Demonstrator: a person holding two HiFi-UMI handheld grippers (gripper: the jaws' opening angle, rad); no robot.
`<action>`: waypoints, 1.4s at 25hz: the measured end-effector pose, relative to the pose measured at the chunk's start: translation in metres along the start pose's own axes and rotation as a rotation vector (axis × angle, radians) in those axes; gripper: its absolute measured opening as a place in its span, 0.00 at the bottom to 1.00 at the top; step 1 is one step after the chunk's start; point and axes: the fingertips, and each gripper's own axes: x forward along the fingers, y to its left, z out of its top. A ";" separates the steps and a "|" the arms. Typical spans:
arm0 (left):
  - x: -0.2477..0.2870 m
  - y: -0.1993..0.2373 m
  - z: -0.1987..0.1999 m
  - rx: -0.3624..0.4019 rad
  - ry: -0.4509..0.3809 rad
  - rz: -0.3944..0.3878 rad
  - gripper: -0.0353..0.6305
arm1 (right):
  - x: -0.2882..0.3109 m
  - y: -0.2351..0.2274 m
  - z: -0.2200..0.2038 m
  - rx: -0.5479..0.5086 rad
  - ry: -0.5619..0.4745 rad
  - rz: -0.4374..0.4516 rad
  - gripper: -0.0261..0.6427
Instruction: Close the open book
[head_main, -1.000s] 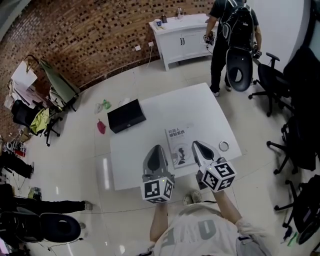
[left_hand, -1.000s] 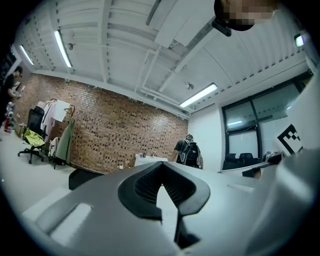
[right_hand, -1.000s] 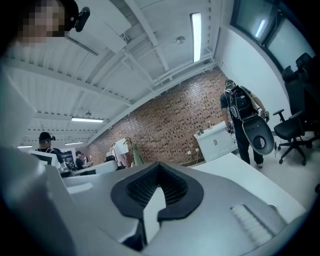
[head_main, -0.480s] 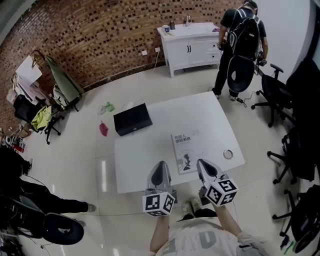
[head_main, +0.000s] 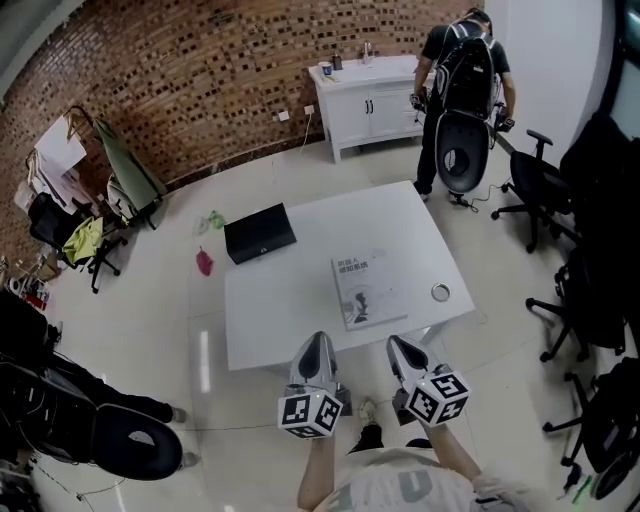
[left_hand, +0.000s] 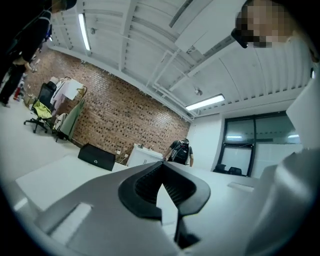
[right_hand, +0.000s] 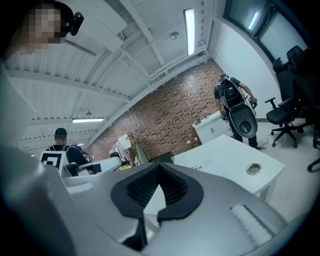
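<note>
A white table is being seen on a pale, shiny floor. Three things are being held up by its flat top. A black box is being kept at the far left corner. A closed book is being carried flat, cover up, nearer the front edge. A small round metal ring is being kept to the right of the book, not touching it.

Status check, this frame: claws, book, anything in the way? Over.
Left claw and right claw shut, empty, at the table's near edge. Book lies closed, cover up. Nothing on it; black case and metal ring sit apart.
</note>
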 end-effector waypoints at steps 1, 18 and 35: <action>-0.009 -0.015 -0.003 -0.005 0.003 -0.023 0.08 | -0.015 0.002 -0.002 0.002 -0.008 0.000 0.05; -0.350 -0.176 -0.053 0.066 -0.067 0.103 0.08 | -0.383 0.082 -0.105 -0.017 -0.041 0.018 0.05; -0.447 -0.239 -0.050 0.139 -0.095 0.074 0.08 | -0.462 0.145 -0.124 -0.105 -0.060 0.071 0.04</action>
